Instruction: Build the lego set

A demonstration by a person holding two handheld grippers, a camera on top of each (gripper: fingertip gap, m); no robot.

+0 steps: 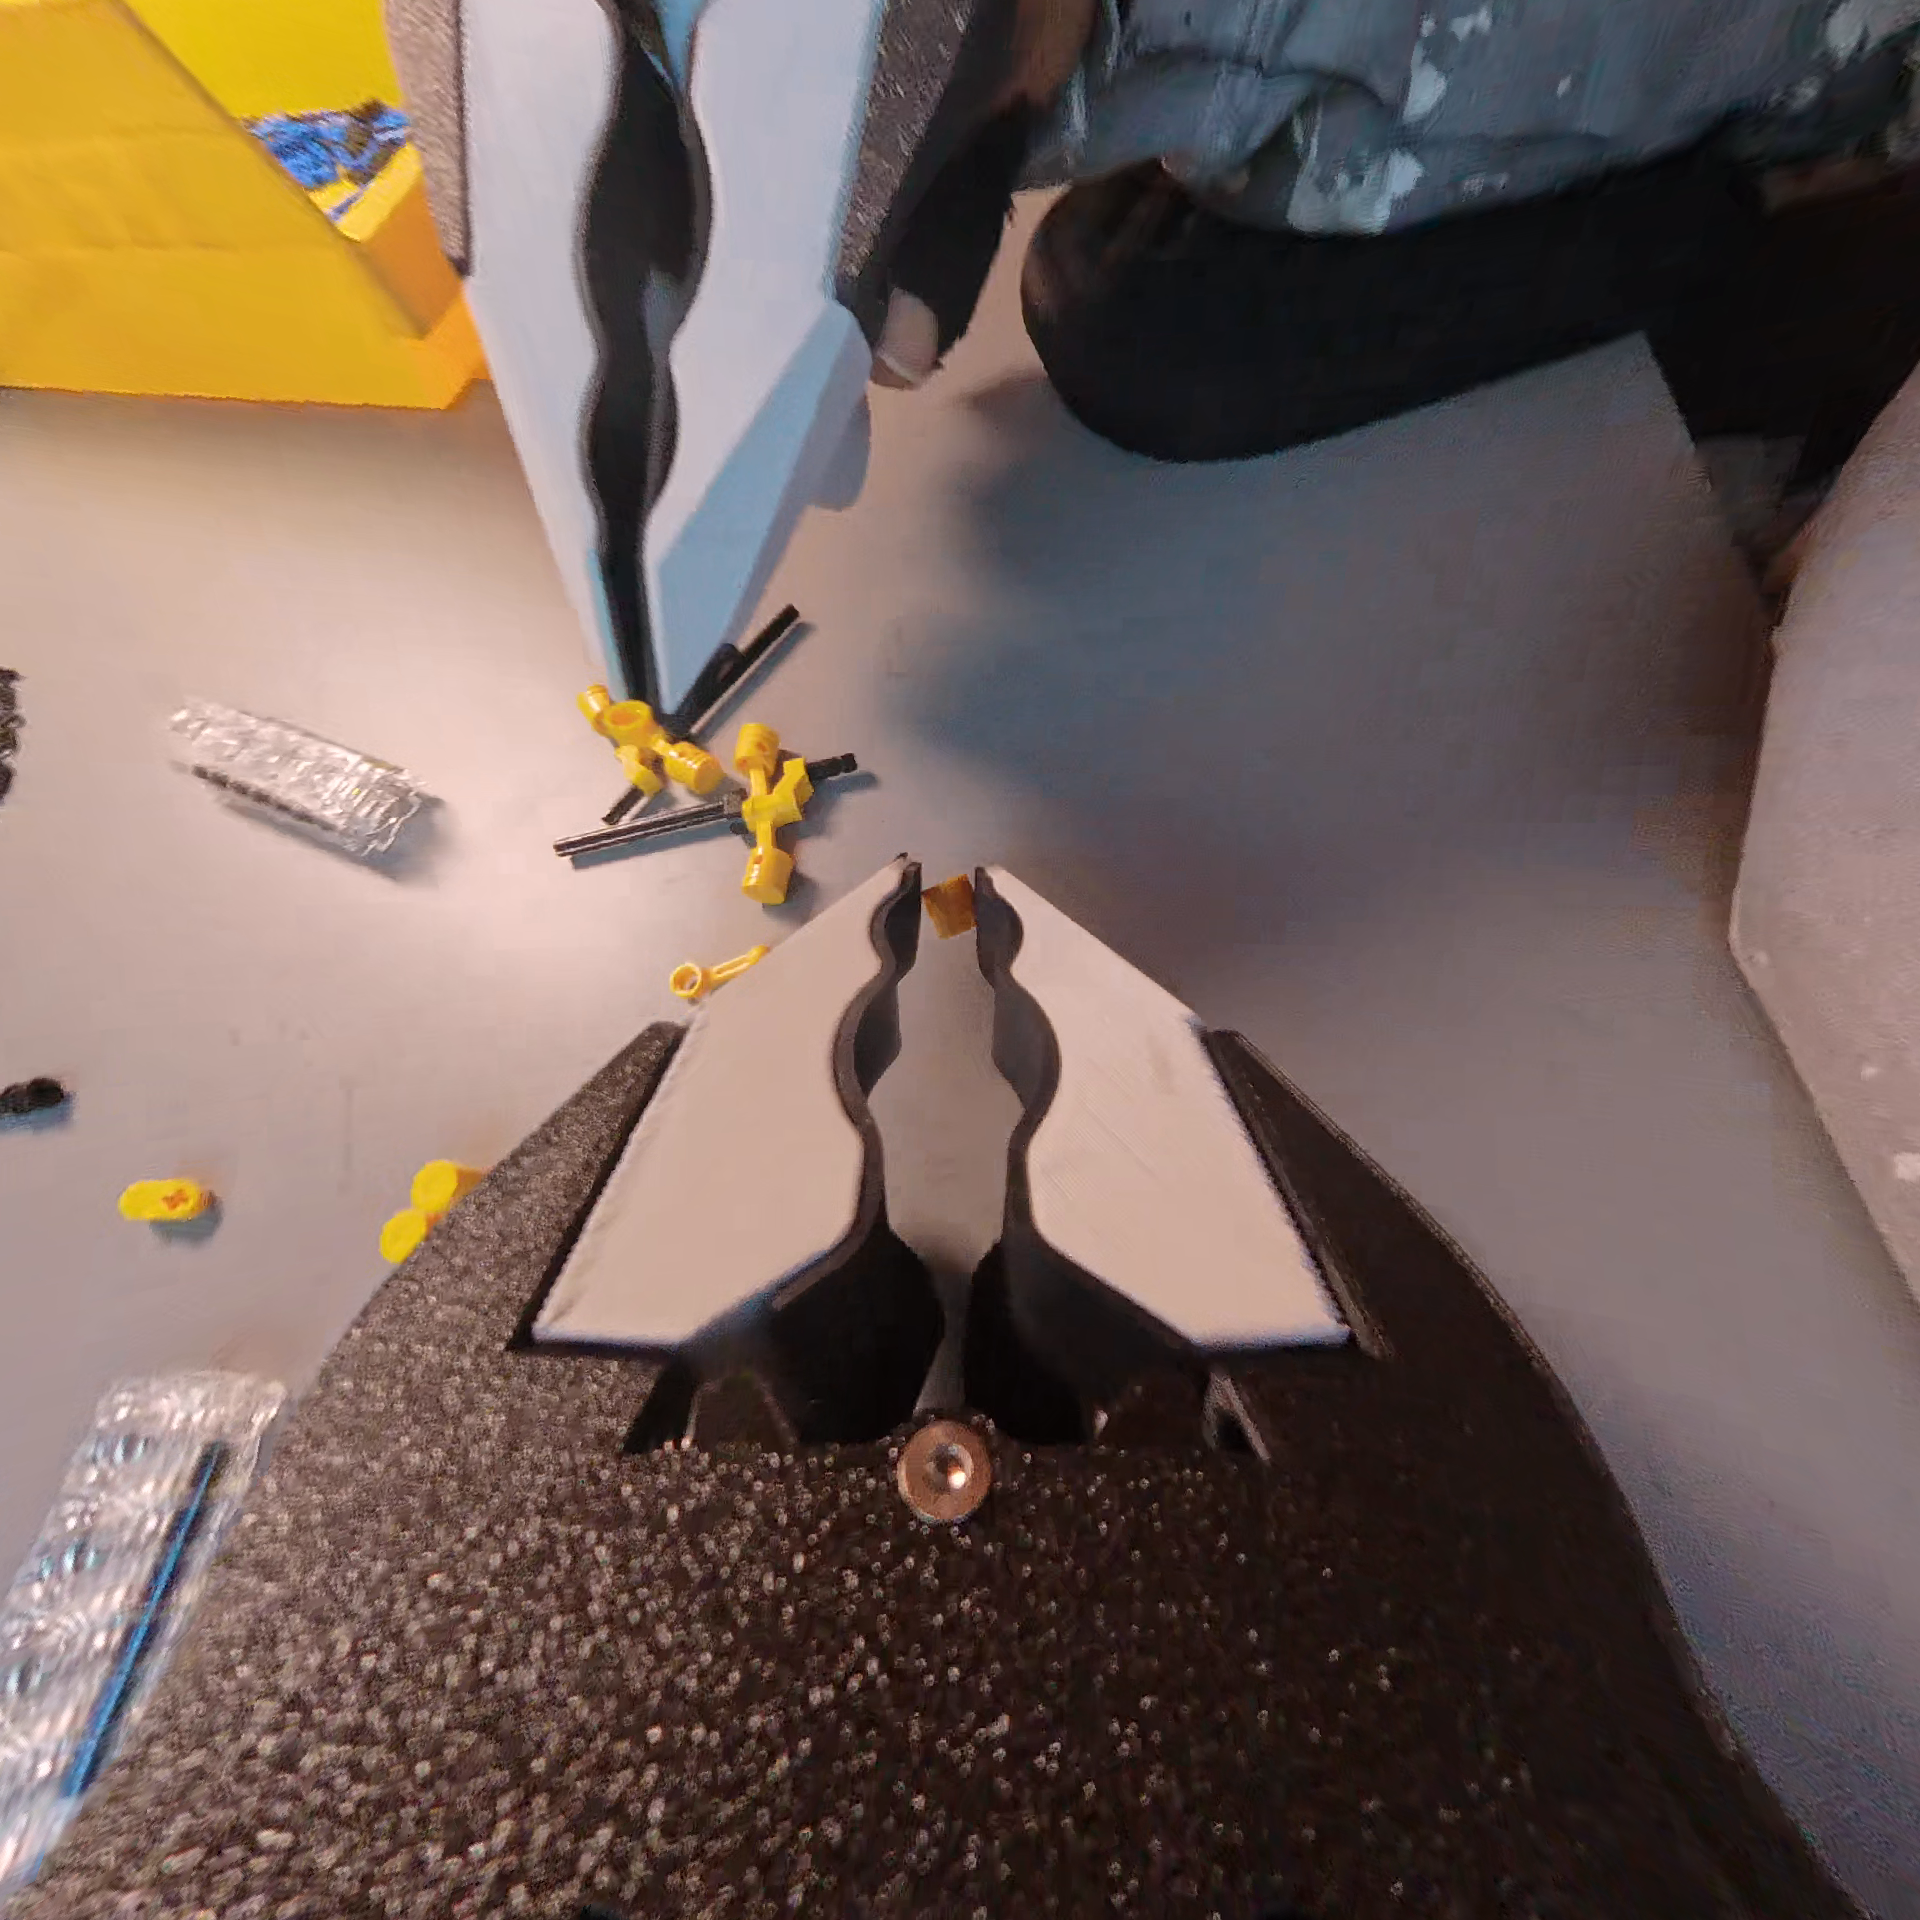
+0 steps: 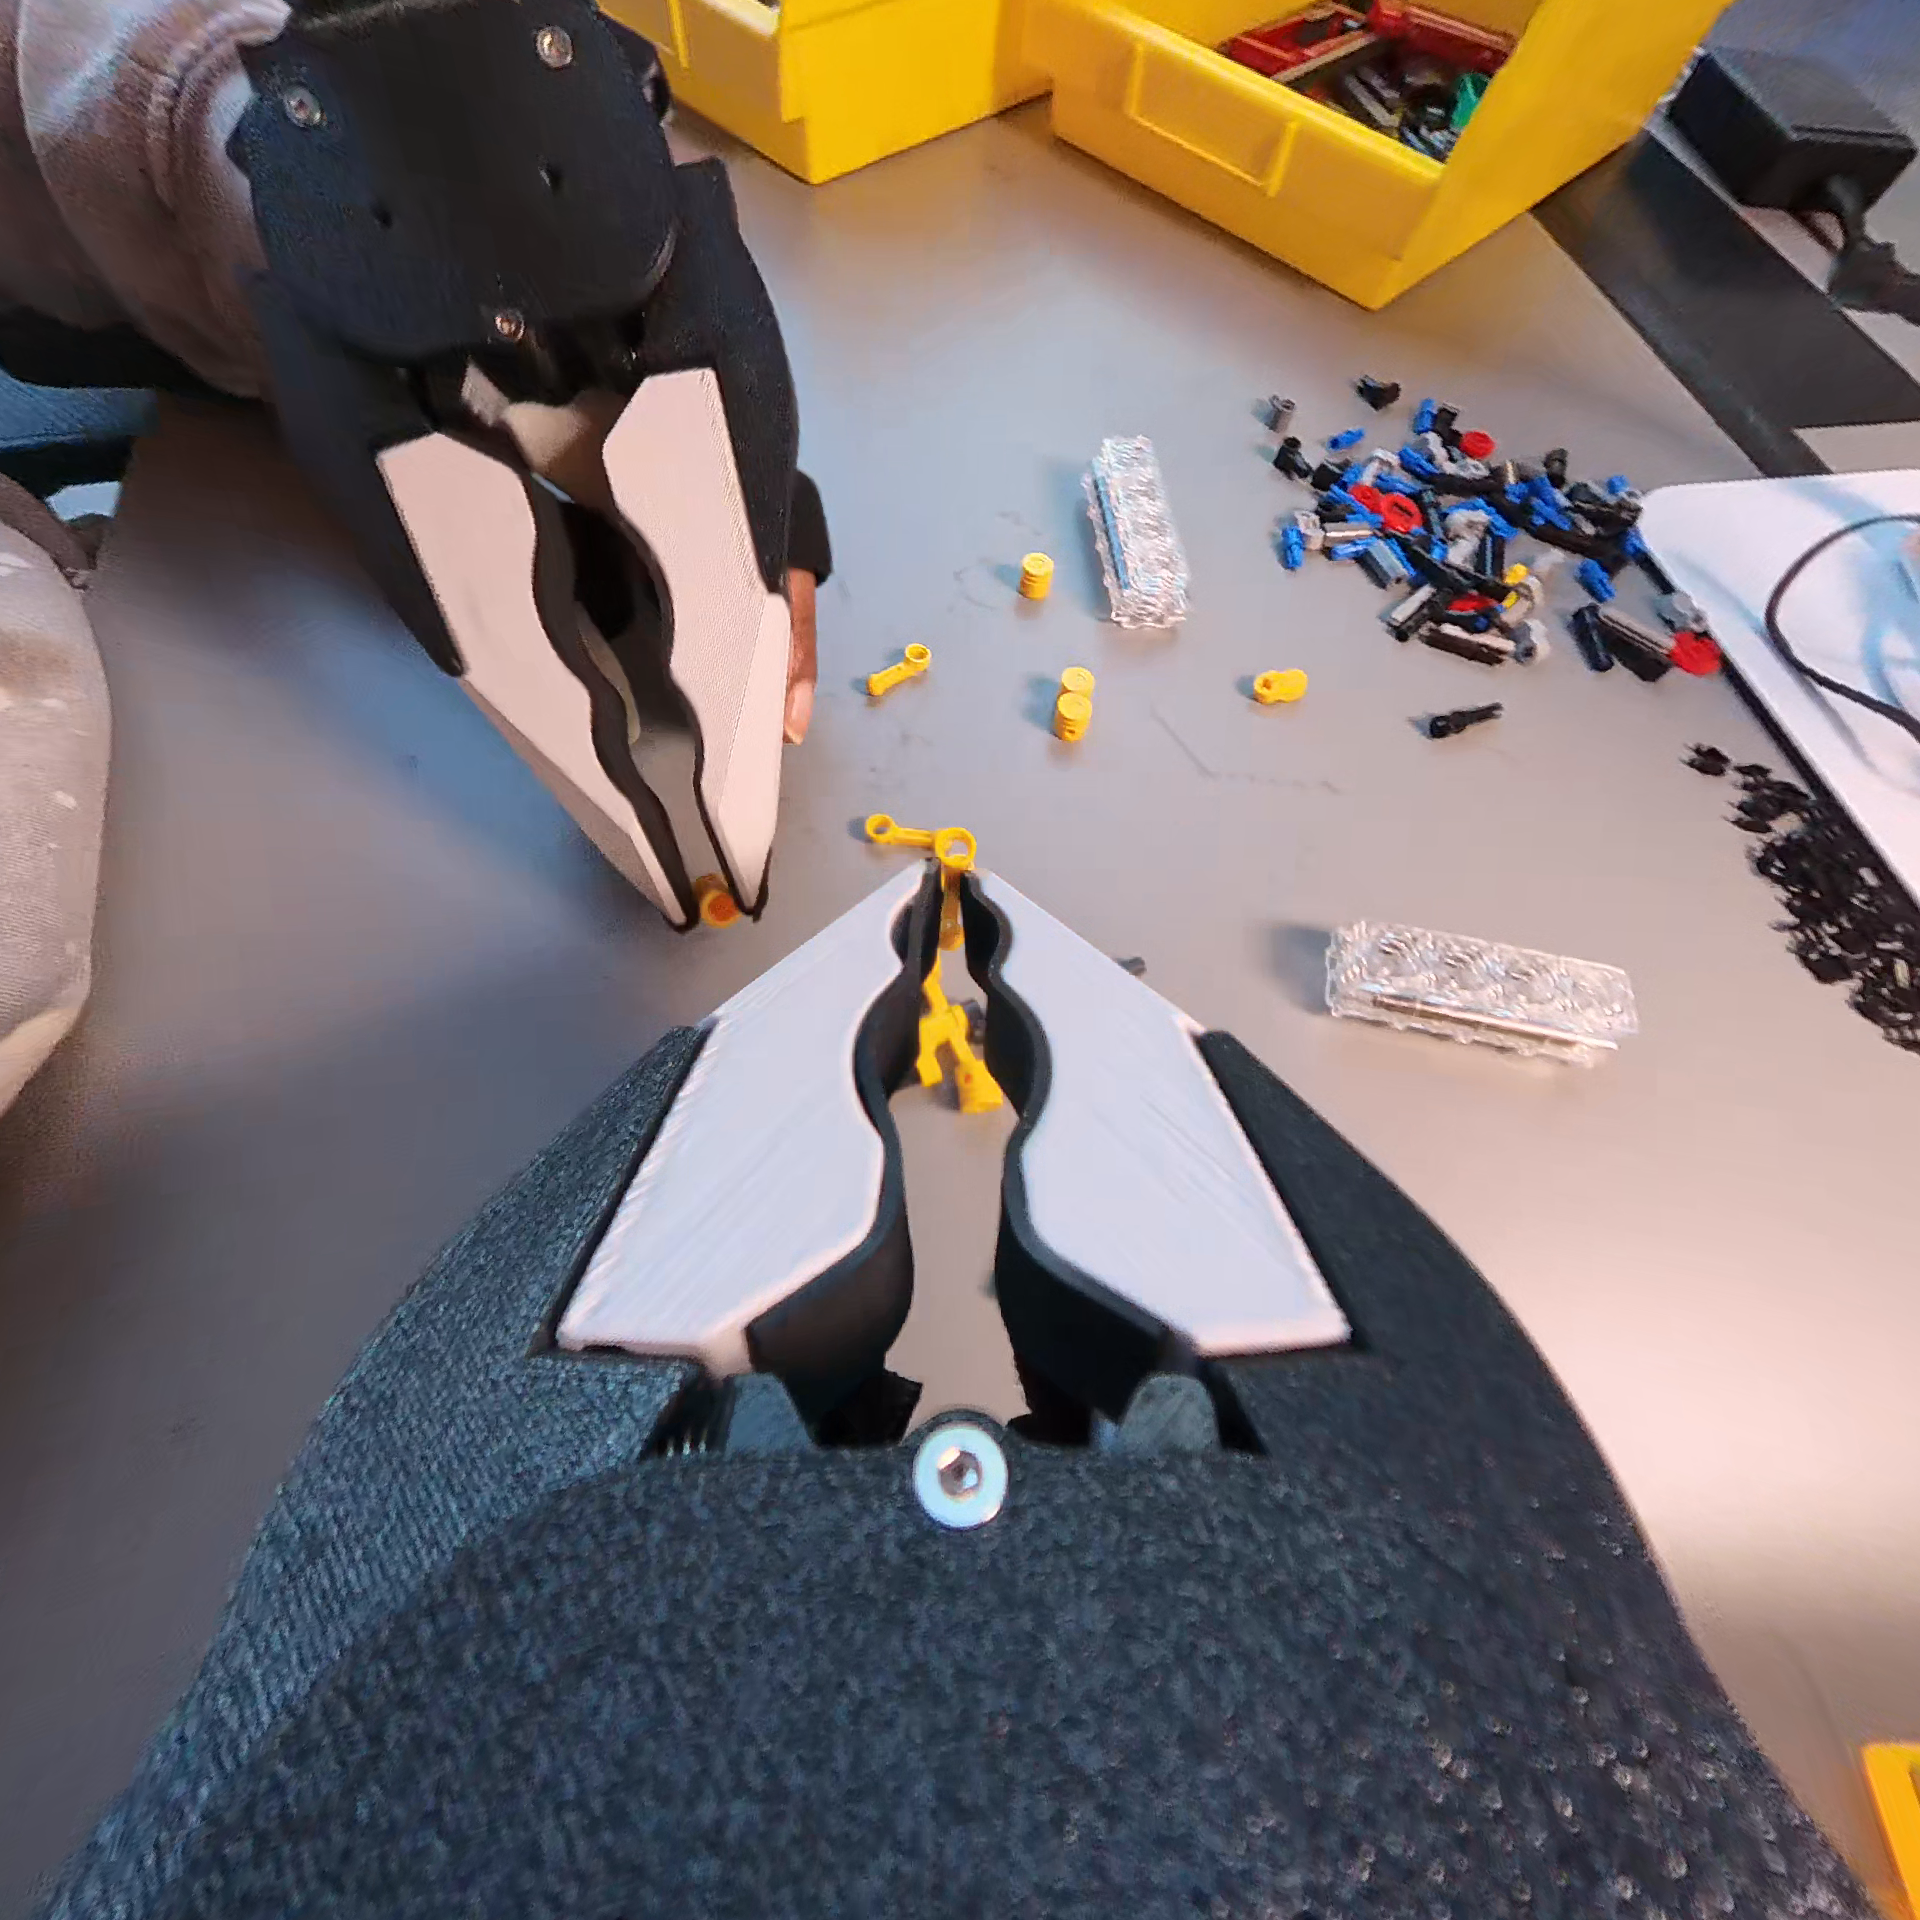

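Note:
On the grey table (image 2: pixel 343 1091), my left gripper (image 1: pixel 948 878) is shut on a small yellow-orange peg (image 1: pixel 948 904) at its tips. It also shows in the right wrist view (image 2: pixel 719 906), tips down near the table, with the peg (image 2: pixel 717 900) between them. My right gripper (image 2: pixel 945 871) is shut on a yellow connector assembly (image 2: pixel 951 1039) that hangs between its fingers. In the left wrist view the right gripper (image 1: pixel 632 686) comes down from above onto a cluster of yellow connectors and black axles (image 1: pixel 717 790). The two grippers' tips are close together.
Yellow bins (image 2: pixel 1278 135) with mixed parts stand at the back. A pile of blue, black and red pieces (image 2: pixel 1475 551), two clear plastic bags (image 2: pixel 1481 992) (image 2: pixel 1135 530) and loose yellow pieces (image 2: pixel 1075 701) lie to the right. A white board with a cable (image 2: pixel 1787 603) is far right. The grippers' ends are close to 6 centimetres from one another.

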